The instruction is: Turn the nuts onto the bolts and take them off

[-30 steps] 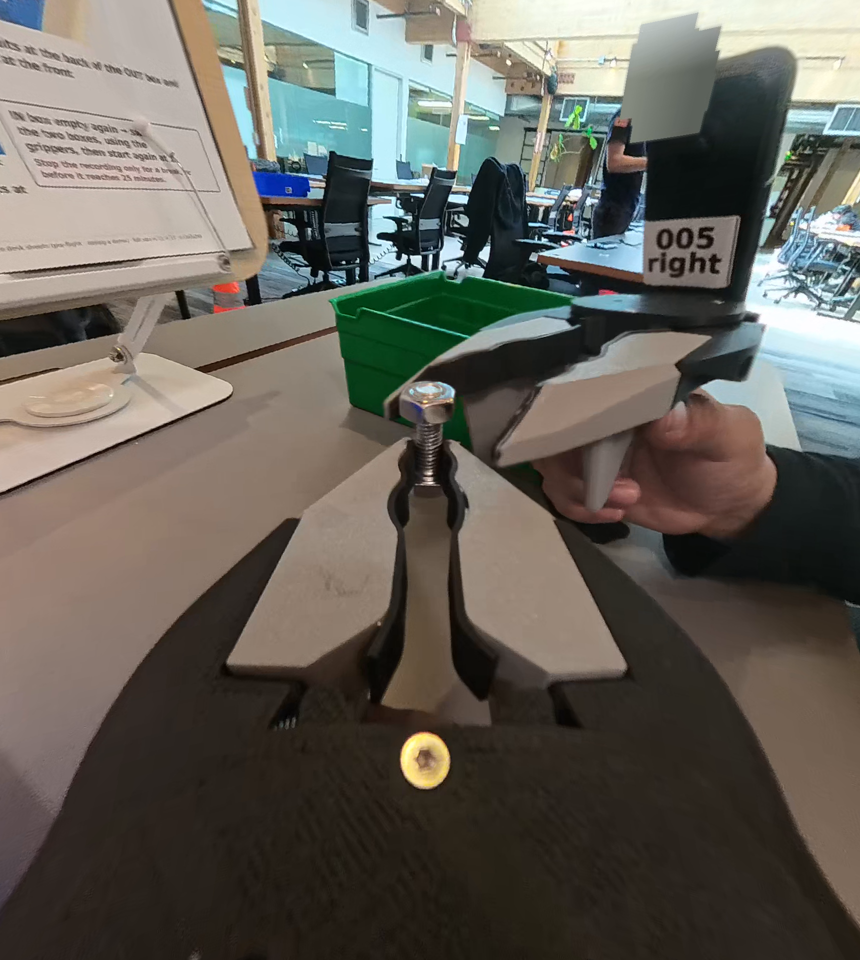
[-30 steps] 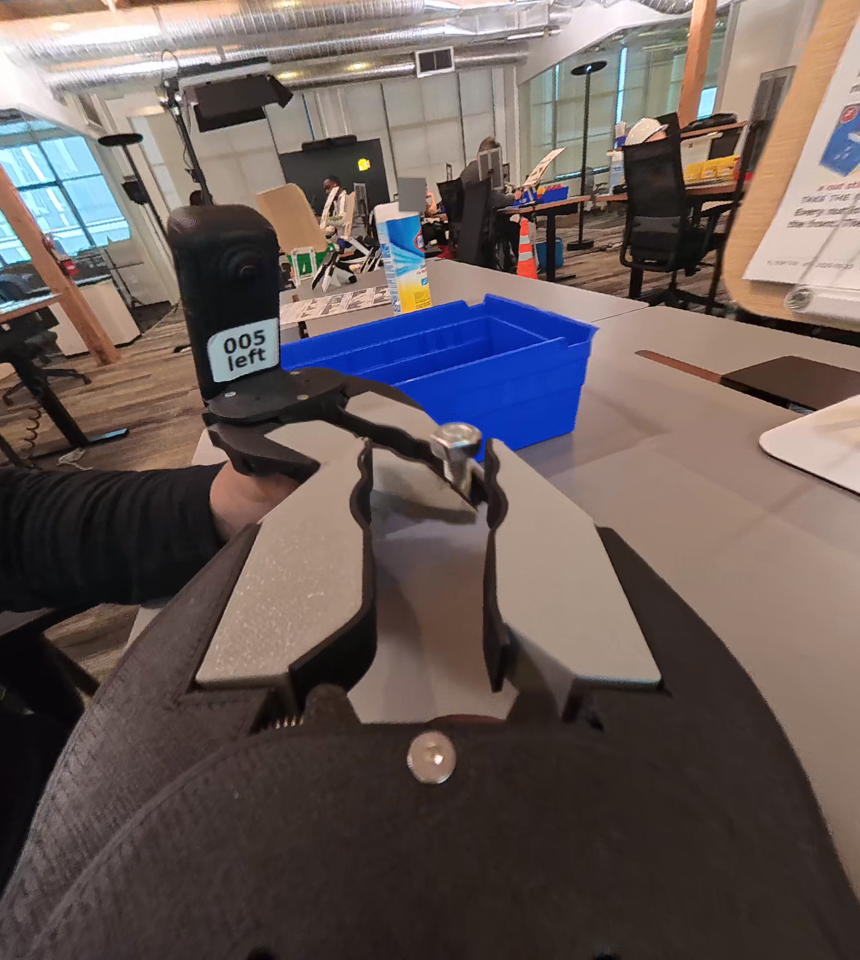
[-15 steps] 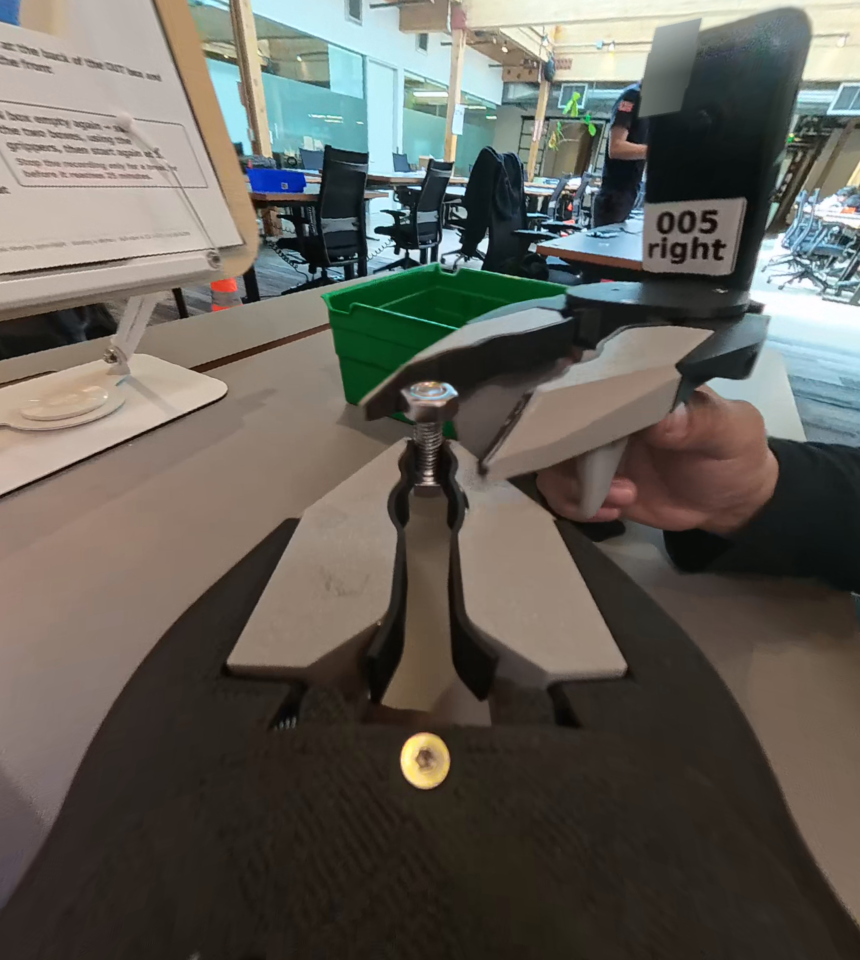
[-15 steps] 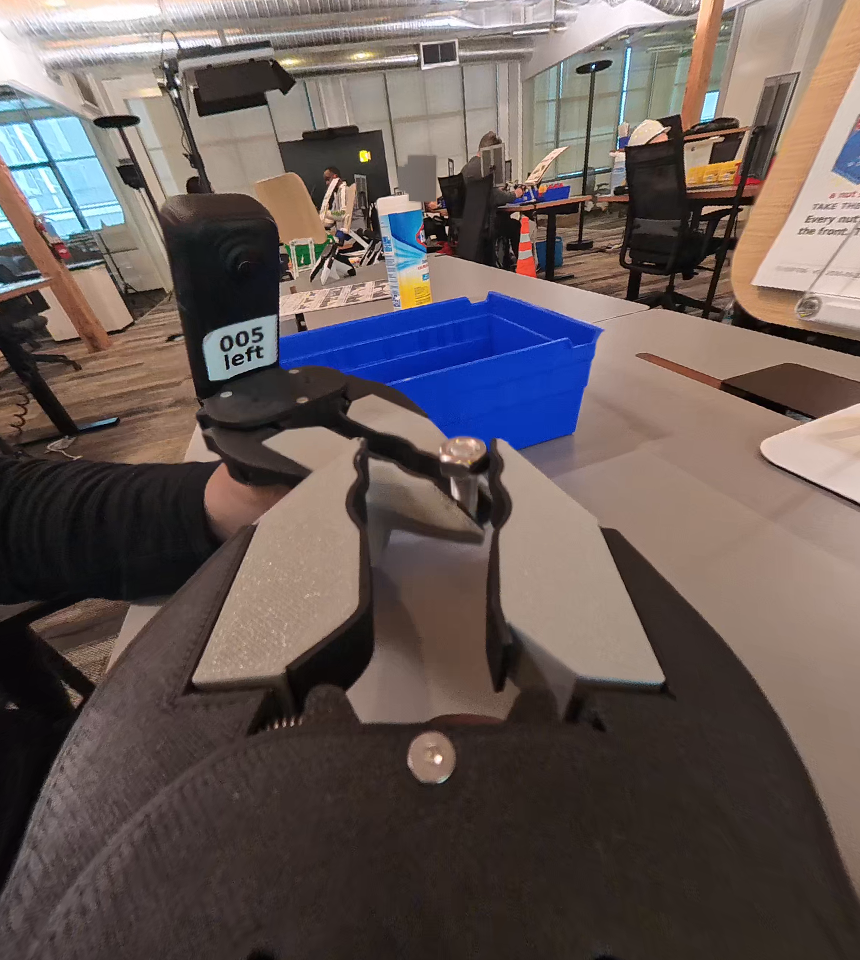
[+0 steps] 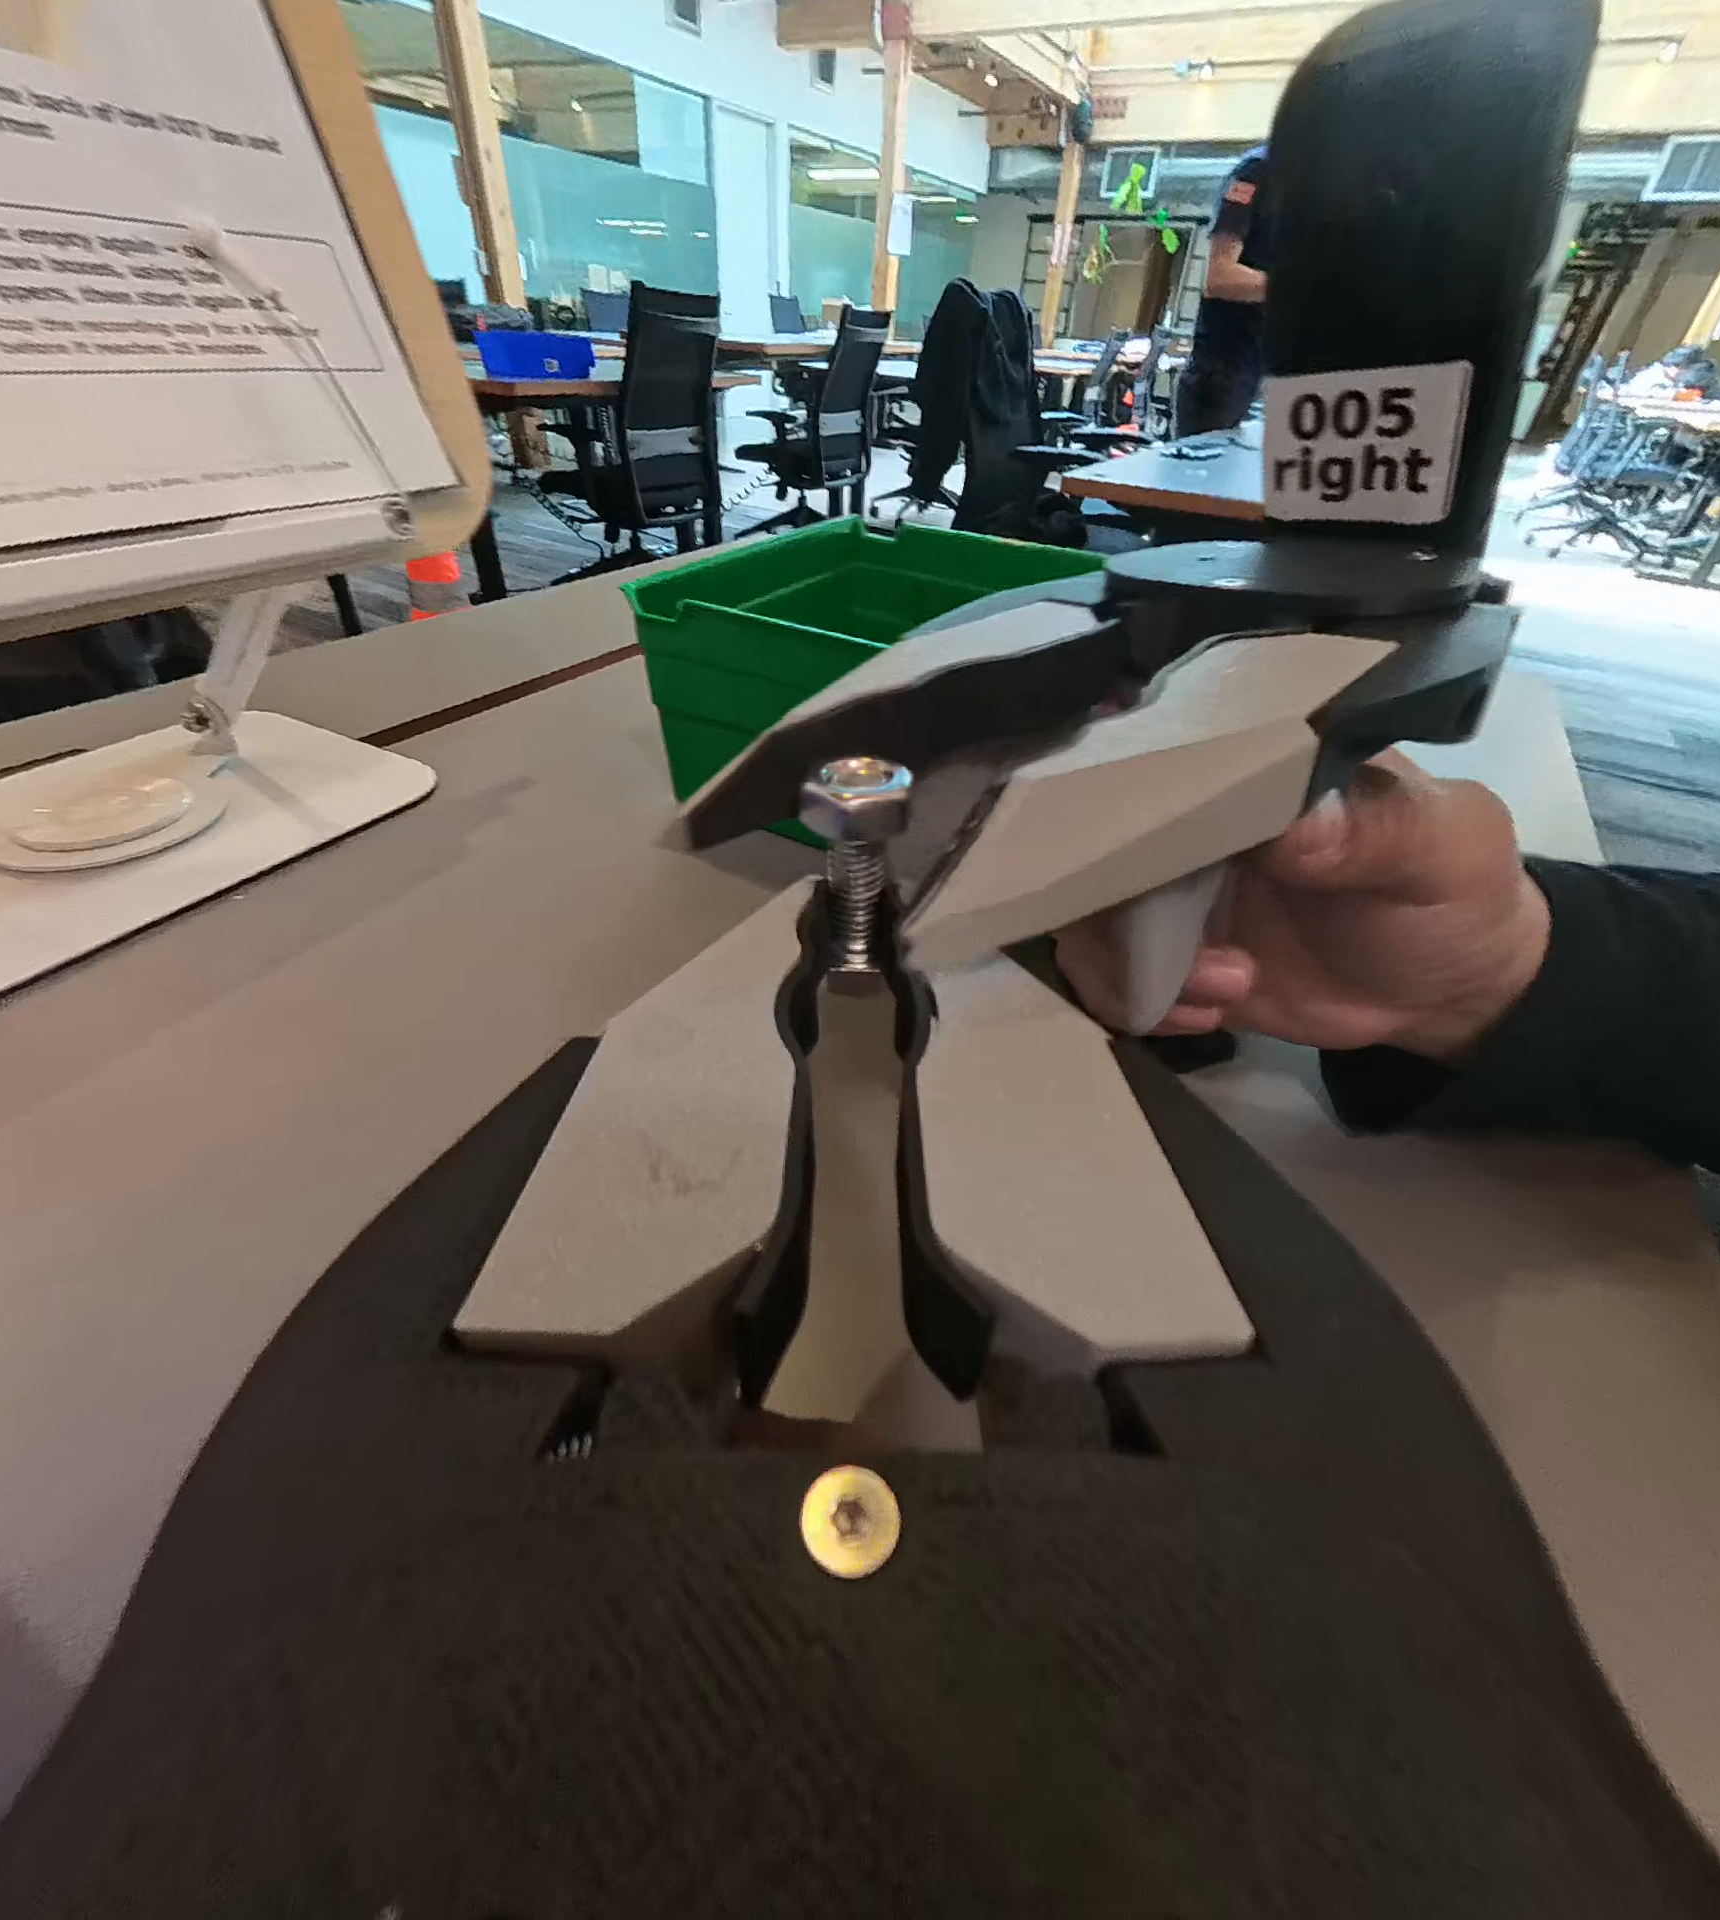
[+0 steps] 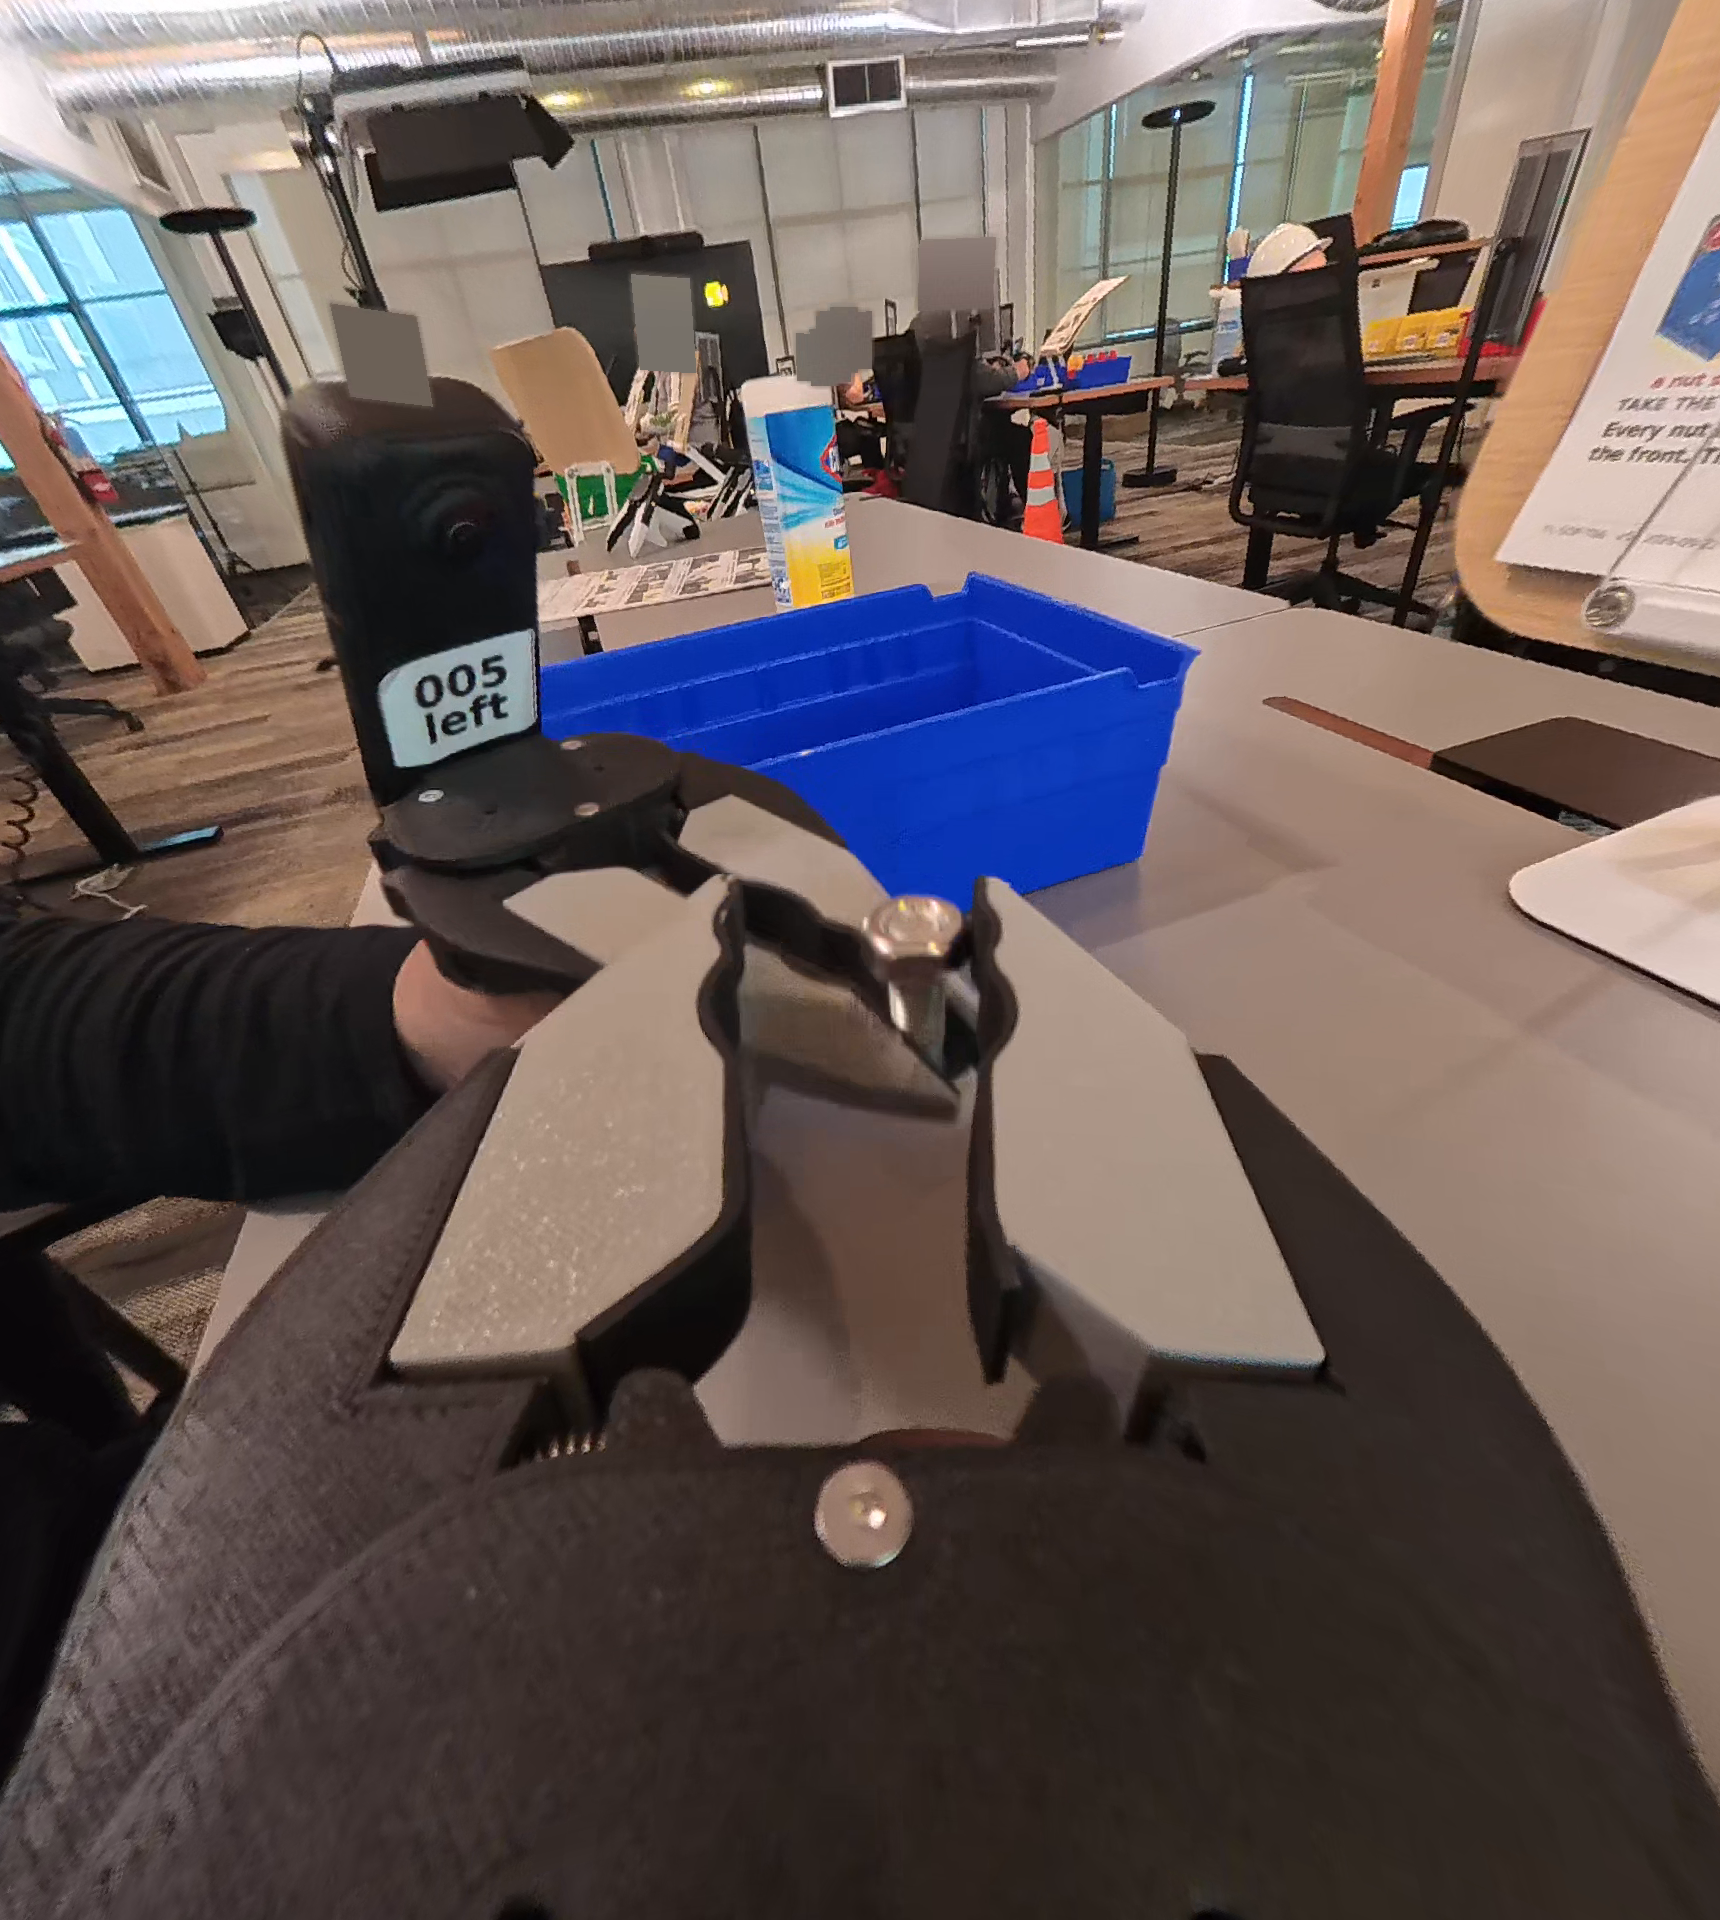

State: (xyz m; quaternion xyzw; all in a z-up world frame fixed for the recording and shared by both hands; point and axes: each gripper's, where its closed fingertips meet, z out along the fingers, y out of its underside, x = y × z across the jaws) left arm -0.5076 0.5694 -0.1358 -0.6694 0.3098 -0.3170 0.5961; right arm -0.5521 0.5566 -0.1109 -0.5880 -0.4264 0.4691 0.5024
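My left gripper (image 5: 856, 935) is shut on the lower part of a steel bolt (image 5: 853, 904) and holds it upright above the grey table (image 5: 212, 1143). A hex nut (image 5: 854, 798) sits at the top of the thread. My right gripper (image 6: 851, 914) comes in from the right at nut height. Its jaws stand apart around the nut (image 6: 913, 925), which lies against the right-hand finger (image 6: 986, 956), with a wide gap to the other finger. In the left wrist view the right gripper (image 5: 814, 862) has one finger behind the nut and one in front. The bolt's lower end is hidden between the left fingers.
A green bin (image 5: 731, 665) stands behind the bolt in the left wrist view. A blue bin (image 6: 939, 790) stands behind the grippers in the right wrist view, with a wipes canister (image 6: 799, 488) beyond it. A white sign stand (image 5: 160, 800) is on the table to one side.
The right gripper has slid a little further across the nut and both grippers have shifted slightly. Its jaws keep the same width. The left gripper still holds the bolt.
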